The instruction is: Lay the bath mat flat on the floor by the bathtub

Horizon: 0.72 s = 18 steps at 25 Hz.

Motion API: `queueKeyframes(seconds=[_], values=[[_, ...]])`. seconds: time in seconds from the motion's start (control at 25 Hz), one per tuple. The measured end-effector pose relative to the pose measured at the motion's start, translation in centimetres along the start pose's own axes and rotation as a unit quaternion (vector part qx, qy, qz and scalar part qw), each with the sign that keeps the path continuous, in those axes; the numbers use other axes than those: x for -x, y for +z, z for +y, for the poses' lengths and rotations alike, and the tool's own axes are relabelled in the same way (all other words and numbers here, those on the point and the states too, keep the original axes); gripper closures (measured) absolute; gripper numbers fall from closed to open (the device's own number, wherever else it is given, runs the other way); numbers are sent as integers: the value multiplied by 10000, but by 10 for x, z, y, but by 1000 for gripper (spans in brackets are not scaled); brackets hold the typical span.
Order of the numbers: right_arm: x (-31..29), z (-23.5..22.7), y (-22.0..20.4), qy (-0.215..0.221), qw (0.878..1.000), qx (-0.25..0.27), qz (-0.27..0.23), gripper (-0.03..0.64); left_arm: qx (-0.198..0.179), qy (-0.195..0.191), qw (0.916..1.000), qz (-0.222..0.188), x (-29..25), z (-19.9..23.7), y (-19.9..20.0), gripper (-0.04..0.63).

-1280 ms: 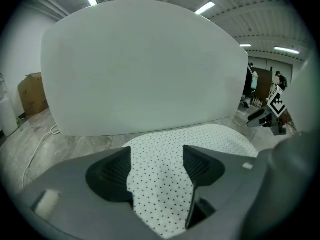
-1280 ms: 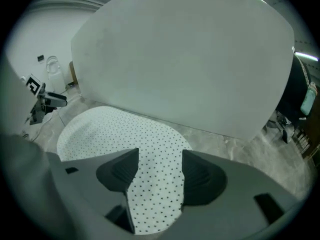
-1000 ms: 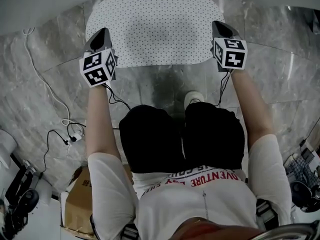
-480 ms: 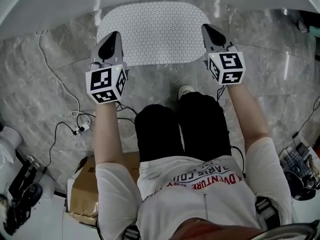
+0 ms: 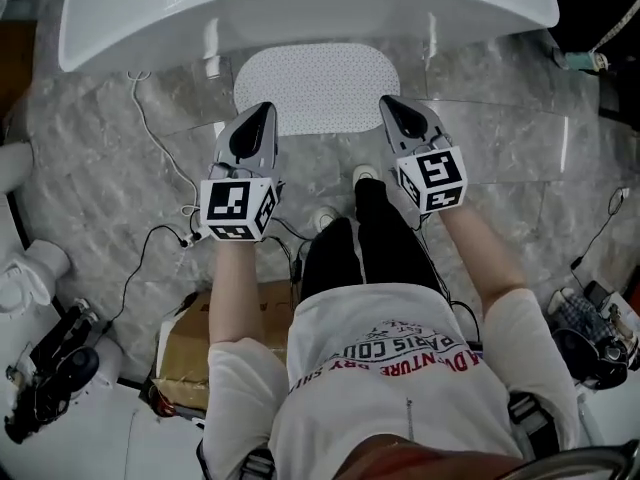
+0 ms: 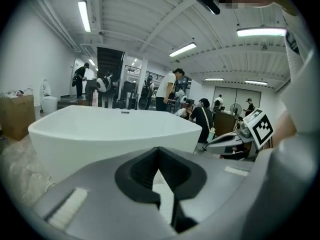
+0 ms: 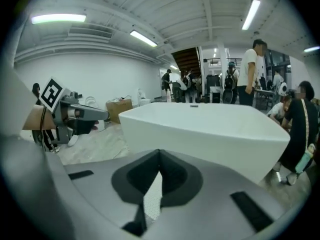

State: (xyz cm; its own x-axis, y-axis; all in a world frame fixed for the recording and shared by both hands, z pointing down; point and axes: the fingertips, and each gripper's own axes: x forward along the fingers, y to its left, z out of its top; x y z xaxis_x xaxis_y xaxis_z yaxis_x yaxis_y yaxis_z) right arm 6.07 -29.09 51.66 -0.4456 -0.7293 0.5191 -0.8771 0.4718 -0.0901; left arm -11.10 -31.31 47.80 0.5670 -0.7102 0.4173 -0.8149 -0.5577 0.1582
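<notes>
Bath mat [image 5: 316, 86] lies spread flat on the stone floor [image 5: 500, 158]. Its far long edge sits close against the foot of the bathtub [image 5: 300, 8], and the head view shows no folds or lifted corners. Left tongs [image 5: 258, 118] are clenched on nothing, held in the air over the mat's near left corner. Right tongs [image 5: 400, 116] are likewise clenched and empty over the near right corner. Neither touches the mat. Judgement: the laying looks done. The mat reads as thin, light and limp with a dotted, probably rubbery face, so it should cling to the floor and would sag if lifted at one point. If it needs squaring up, pinch both near corners, one per tongs, and pull evenly.
</notes>
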Motion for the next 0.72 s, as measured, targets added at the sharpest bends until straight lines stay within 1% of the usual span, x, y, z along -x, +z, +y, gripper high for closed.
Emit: queueKeyframes(seconds=[0.2, 0.32, 0.48, 0.6, 0.72], values=[[74, 28, 85, 60, 9997, 80, -218, 607, -108, 62, 9995, -291, 67, -39, 88, 584], [109, 37, 140, 63, 9980, 297, -559, 607, -270, 76, 9981, -548, 101, -56, 141, 584], [155, 48, 202, 19, 9938, 495, -995, 607, -451, 1, 9960, -777, 144, -72, 196, 584], [184, 60, 238, 16, 9897, 609, -1294, 608, -621, -18, 9926, -1045, 175, -79, 233, 584], [215, 71, 263, -5, 9854, 665, -1566, 607, -766, 77, 9873, -1389, 206, -90, 264, 584]])
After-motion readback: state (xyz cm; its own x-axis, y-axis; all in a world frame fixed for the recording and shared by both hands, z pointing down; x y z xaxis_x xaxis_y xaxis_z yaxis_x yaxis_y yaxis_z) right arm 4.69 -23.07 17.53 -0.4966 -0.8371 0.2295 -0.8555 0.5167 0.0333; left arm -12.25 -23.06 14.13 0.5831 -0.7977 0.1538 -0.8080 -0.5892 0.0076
